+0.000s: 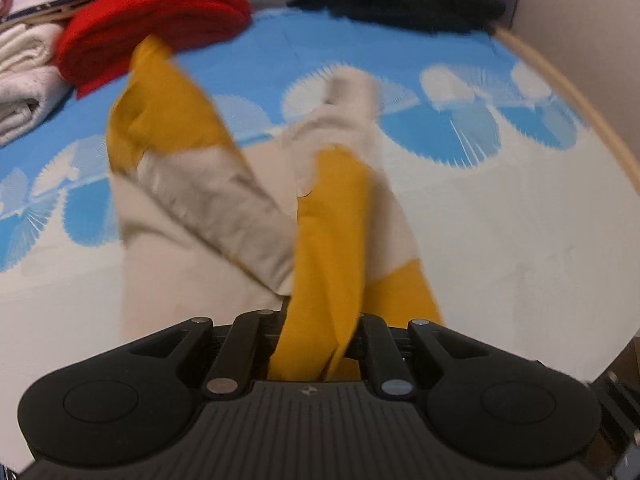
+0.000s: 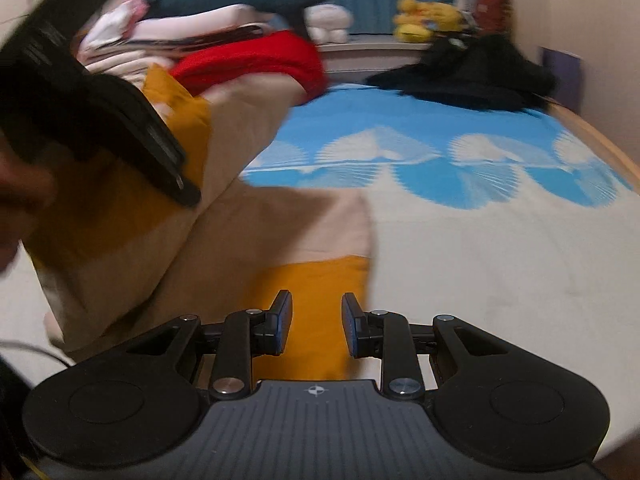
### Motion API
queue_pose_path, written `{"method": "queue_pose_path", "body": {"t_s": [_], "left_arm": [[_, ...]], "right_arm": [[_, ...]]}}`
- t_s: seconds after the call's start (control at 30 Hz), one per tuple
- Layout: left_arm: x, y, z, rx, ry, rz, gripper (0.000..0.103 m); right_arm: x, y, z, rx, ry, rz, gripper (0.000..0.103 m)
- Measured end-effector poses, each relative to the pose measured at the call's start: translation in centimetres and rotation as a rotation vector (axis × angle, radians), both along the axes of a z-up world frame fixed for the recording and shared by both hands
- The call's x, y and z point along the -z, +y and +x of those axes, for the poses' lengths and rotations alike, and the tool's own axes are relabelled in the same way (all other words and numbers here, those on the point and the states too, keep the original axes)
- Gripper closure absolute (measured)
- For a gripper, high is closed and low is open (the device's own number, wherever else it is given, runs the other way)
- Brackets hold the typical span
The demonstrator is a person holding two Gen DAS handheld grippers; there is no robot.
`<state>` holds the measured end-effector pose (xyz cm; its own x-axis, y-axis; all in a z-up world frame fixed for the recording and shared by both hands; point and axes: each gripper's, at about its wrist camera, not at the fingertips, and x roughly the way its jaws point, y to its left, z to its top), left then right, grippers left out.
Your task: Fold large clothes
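Nearest in the left wrist view, the left gripper (image 1: pixel 316 344) has its jaws drawn close together on a bunched fold of the mustard-yellow and beige colour-block cotton garment (image 1: pixel 256 208); the yellow cloth runs straight between them and hides the fingertips. From that pinch the garment hangs and trails away over the bed, one yellow sleeve end reaching toward the far left.

In the right wrist view, the right gripper (image 2: pixel 316 326) has its two fingers (image 2: pixel 280 326) apart with nothing pressed between them; a flat yellow panel of the garment lies beneath the gap, and whether the pads touch it cannot be told. The garment sits near the bed's near edge, left of its middle, partly lifted and partly lying on the white and blue fan-patterned bedsheet (image 2: pixel 500 264).

The cloth looks soft, light and limp: it drapes and creases wherever it is not supported, so it will sag and swing from a single pinch and probably slide little on the sheet. A large piece like this is best taken at two spread points along one edge, such as a shoulder seam or hem corner, rather than a bunched middle, so the panel hangs flat.

Farther off, toward the far left corner, lie a folded red knit garment (image 1: pixel 152 16) and a stack of white folded linens (image 1: pixel 24 92). At the far edge, right of middle, lies a crumpled black garment (image 1: pixel 404 0).
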<state>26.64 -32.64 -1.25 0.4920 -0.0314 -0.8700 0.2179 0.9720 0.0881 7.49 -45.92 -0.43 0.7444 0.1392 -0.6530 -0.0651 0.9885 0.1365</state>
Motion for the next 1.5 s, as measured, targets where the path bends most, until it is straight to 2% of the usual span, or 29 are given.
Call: {"method": "queue_pose_path", "body": {"t_s": [0.03,0.07,0.1,0.17,0.2,0.23,0.3,0.4,0.5,0.57,0.67,0.8,0.87,0.9,0.93,0.97,1.03,1.07,1.1,1.17,1.23,1.3,1.33,1.37,1.4,1.5], "left_arm": [[0.9,-1.6,0.4,-0.001,0.03,-0.003,0.078],[1.7,-2.7,0.9,-0.001,0.072,-0.036,0.058],[2.4,-3.5,1.2,0.003,0.139,-0.104,0.051],[2.5,-4.3,1.4,0.031,0.261,-0.265,0.048],[1.6,-4.4,1.2,0.06,0.278,-0.323,0.046],[-0.1,-4.1,0.8,0.107,0.253,-0.363,0.042],[-3.4,-2.1,-0.3,0.165,0.143,-0.381,0.026],[-7.0,3.5,-2.3,0.235,-0.039,-0.37,0.026],[-7.2,9.9,-5.0,0.293,-0.196,-0.254,0.026],[-6.1,14.2,-6.8,0.33,-0.266,-0.193,0.026],[-3.4,19.9,-8.6,0.326,-0.322,-0.167,0.026],[0.4,24.8,-9.5,0.277,-0.361,-0.222,0.026],[2.3,26.9,-10.3,0.239,-0.392,-0.27,0.026],[3.2,27.6,-10.5,0.223,-0.383,-0.276,0.026],[3.9,27.2,-9.7,0.203,-0.317,-0.216,0.032],[3.6,27.3,-9.9,0.198,-0.315,-0.189,0.04],[2.9,27.3,-9.4,0.193,-0.383,-0.245,0.033],[2.7,27.5,-8.9,0.188,-0.378,-0.271,0.033],[2.8,27.5,-8.3,0.184,-0.362,-0.293,0.033],[3.1,27.6,-7.2,0.165,-0.326,-0.298,0.033],[3.1,27.8,-6.5,0.133,-0.296,-0.337,0.033],[2.8,28.1,-6.5,0.112,-0.28,-0.393,0.033],[2.8,28.1,-6.3,0.108,-0.275,-0.413,0.032],[2.6,27.8,-6.4,0.11,-0.268,-0.422,0.031],[2.7,27.6,-6.3,0.119,-0.256,-0.427,0.03],[3.1,26.3,-6.4,0.169,-0.221,-0.428,0.028]], "right_arm": [[0.0,-0.9,-0.1,0.028,0.0,-0.001,0.075],[0.0,-1.7,-0.2,0.054,-0.001,0.003,0.075],[0.0,-2.6,-0.3,0.084,-0.004,0.014,0.075],[0.0,-3.8,-0.6,0.137,-0.007,0.036,0.075],[0.0,-4.5,-0.8,0.167,-0.009,0.055,0.075],[0.0,-5.0,-1.0,0.186,-0.013,0.071,0.075],[-0.1,-5.7,-1.0,0.216,-0.026,0.106,0.075],[-0.2,-6.1,-0.8,0.212,-0.048,0.188,0.075],[-0.5,-5.4,-0.3,0.16,-0.063,0.268,0.075],[-0.7,-4.3,0.2,0.111,-0.069,0.33,0.075],[-0.4,-2.1,1.3,0.053,-0.033,0.386,0.071],[1.8,0.8,4.4,0.021,0.112,0.381,0.059],[3.1,2.5,5.5,0.004,0.183,0.325,0.058],[3.7,3.2,5.9,0.002,0.213,0.289,0.058],[4.4,3.9,6.0,0.002,0.246,0.251,0.058],[5.1,4.3,6.2,0.0,0.273,0.226,0.058],[5.9,5.1,6.1,-0.005,0.299,0.195,0.059],[6.0,5.3,5.9,-0.009,0.293,0.195,0.072],[5.9,5.4,5.7,-0.018,0.281,0.209,0.094],[4.7,5.6,5.0,-0.028,0.215,0.221,0.097],[1.8,4.4,3.5,-0.012,0.063,0.294,0.098],[-1.1,1.8,1.2,0.064,-0.106,0.389,0.099],[-1.8,1.2,0.3,0.095,-0.142,0.36,0.099],[-2.0,0.8,-0.4,0.126,-0.143,0.31,0.099],[-1.5,0.1,-0.6,0.165,-0.097,0.259,0.099],[1.4,-1.0,0.0,0.222,0.094,0.158,0.099]]}}
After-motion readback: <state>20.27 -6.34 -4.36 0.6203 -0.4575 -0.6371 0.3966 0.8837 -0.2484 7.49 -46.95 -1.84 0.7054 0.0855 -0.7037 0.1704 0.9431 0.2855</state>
